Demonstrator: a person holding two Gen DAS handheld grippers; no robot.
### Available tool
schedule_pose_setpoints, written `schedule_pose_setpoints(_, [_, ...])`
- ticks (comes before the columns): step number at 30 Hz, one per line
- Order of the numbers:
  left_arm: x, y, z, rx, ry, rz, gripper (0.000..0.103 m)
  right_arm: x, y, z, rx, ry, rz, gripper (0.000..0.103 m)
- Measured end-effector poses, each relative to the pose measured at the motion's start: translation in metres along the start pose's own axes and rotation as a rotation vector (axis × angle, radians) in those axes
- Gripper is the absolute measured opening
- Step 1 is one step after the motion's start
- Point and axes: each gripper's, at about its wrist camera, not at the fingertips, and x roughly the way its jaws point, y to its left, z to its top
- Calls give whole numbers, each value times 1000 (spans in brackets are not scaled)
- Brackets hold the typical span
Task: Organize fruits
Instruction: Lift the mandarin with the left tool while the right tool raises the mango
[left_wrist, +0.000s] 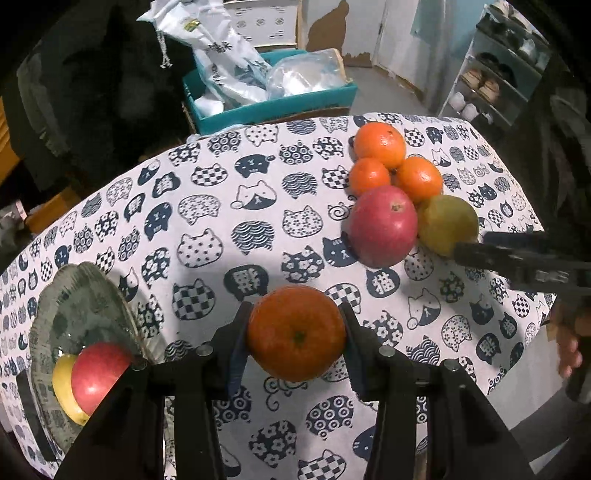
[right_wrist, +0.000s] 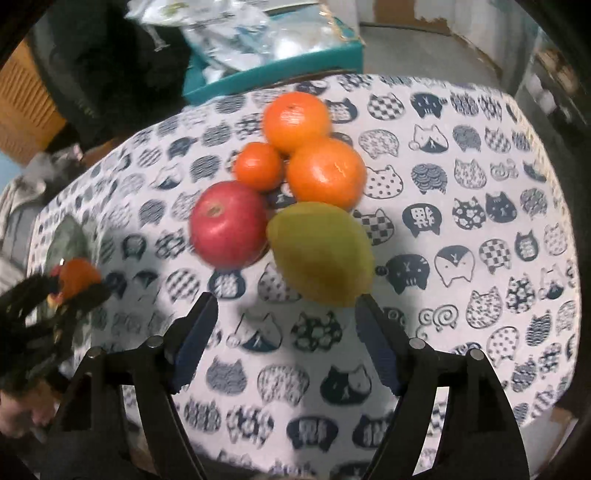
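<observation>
Lower centre: left gripper (left_wrist: 296, 334) pinching orange (left_wrist: 296, 332); right gripper (right_wrist: 286, 332) spread, empty, below pear (right_wrist: 320, 253).

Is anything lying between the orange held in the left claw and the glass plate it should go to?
Nothing visible. The orange sits clamped in the left claw, and only bare tablecloth lies between it and the glass plate, which already holds a red apple and a yellow fruit.

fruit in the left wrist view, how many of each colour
orange: 4, one clamped in the left gripper, three in the cluster
red: 2, apple in the cluster, apple on the plate
yellow-green: 1
yellow: 1 on the plate
total: 8
</observation>
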Motion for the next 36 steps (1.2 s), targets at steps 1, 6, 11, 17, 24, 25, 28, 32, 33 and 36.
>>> schedule_pose_setpoints(1, [-1,-2,1,6,-4,-2,46,4,0,2,-14,-7,-30,79])
schedule_pose_setpoints(6, [-4,-4,0,13,-6,-12,46,7,-5,8,-35,-39,-86,79])
schedule_pose_setpoints(11, [2,1,-1,-5,17,-17,46,16,-6,19,-42,-37,-112,78])
schedule_pose_setpoints(17, [8,4,-1,-16,32,-27,46,27,-10,16,-55,-16,-148,78])
schedule_pose_setpoints(24, [11,2,0,-12,41,-39,46,39,-13,21,-39,6,-138,79])
schedule_pose_setpoints(25, [11,1,0,-12,42,-40,46,42,-14,22,-33,14,-132,79])
schedule_pose_setpoints(28, [11,3,0,-16,41,-41,46,49,-18,23,-20,31,-122,79])
schedule_pose_setpoints(32, [11,4,0,-19,41,-38,46,63,-19,25,-16,58,-110,77])
schedule_pose_setpoints(33, [11,4,0,-20,40,-38,46,63,-19,24,-17,47,-118,77])
schedule_pose_setpoints(36, [9,4,0,-20,37,-39,46,65,-18,25,-28,46,-126,76])
